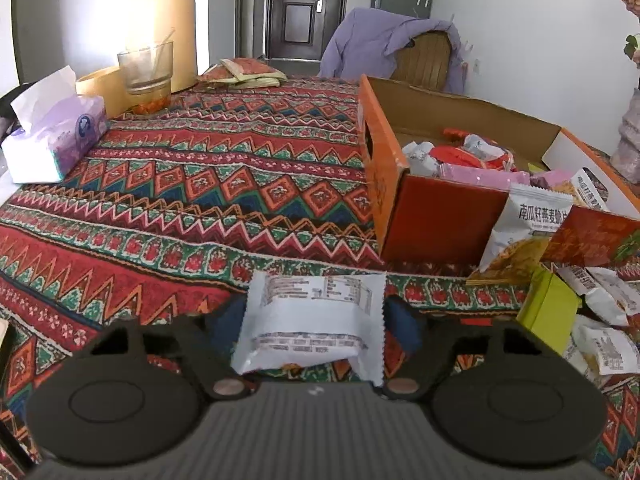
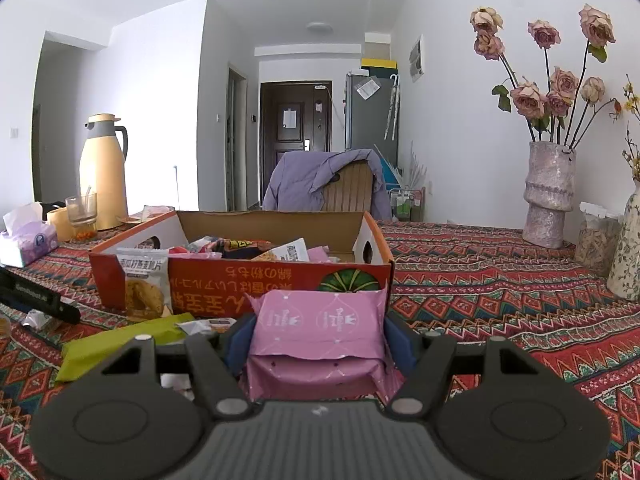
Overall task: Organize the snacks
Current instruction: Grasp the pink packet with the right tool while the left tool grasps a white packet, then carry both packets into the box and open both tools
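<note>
I am gripping a white packet (image 1: 312, 320) in the left gripper (image 1: 316, 320) and a pink packet (image 2: 320, 328) in the right gripper (image 2: 320, 332), jaws part-closed on each, holding both near the orange box (image 2: 280, 280) for loading.

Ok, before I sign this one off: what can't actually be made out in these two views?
- White snack packet, left wrist view: its near end lies behind the left gripper body, and the print is too blurred to read.
- Pink packet, right wrist view: its near end lies behind the right gripper.
- Orange box: its walls and piled snacks hide the bottom in both views.
- Snack pile, left wrist view: cut off by the right edge.
</note>
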A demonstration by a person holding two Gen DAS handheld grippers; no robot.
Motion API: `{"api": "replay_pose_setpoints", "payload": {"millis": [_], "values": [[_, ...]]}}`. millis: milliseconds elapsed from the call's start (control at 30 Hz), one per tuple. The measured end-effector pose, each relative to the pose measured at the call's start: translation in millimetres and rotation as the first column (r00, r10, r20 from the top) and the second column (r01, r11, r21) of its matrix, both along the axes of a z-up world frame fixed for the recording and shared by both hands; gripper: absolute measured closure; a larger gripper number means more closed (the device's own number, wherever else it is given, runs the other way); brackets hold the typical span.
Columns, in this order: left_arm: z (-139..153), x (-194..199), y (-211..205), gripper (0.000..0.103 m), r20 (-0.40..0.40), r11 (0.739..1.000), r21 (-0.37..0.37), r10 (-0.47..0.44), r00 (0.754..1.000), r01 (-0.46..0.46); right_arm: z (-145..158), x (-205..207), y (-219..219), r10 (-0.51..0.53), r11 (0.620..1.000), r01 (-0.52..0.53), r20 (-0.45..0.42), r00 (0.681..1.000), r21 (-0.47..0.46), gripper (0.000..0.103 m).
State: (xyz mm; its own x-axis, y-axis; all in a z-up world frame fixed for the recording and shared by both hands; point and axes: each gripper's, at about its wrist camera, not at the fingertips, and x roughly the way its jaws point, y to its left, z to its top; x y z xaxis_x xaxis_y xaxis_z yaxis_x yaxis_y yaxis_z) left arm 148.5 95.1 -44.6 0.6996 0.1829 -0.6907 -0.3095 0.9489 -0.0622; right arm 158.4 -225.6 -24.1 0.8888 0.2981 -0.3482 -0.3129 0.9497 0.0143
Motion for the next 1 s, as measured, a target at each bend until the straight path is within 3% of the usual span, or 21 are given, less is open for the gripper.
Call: {"api": "replay_pose_setpoints", "payload": {"millis": [233,600,1000], "values": [[4,-7,-3,0.043,0.028,1.0,-0.007,0.004,1.0,-0.004,0,0,0,0.0,1.0,0.0,0.001,1.0,0.003,0.035],[21,-35,-23,0.043,0.122,0.999,0.014,-0.03,0.992,0.029,0,-1,0,0.001,1.0,-0.001,-0.001,1.0,0.004,0.035],[46,-44,-64,0.043,0.223,0.987,0.004,-0.158,0.962,0.161,16,-2,4,0.025,0.999,-0.025,0.015,1.0,0.022,0.035]]}}
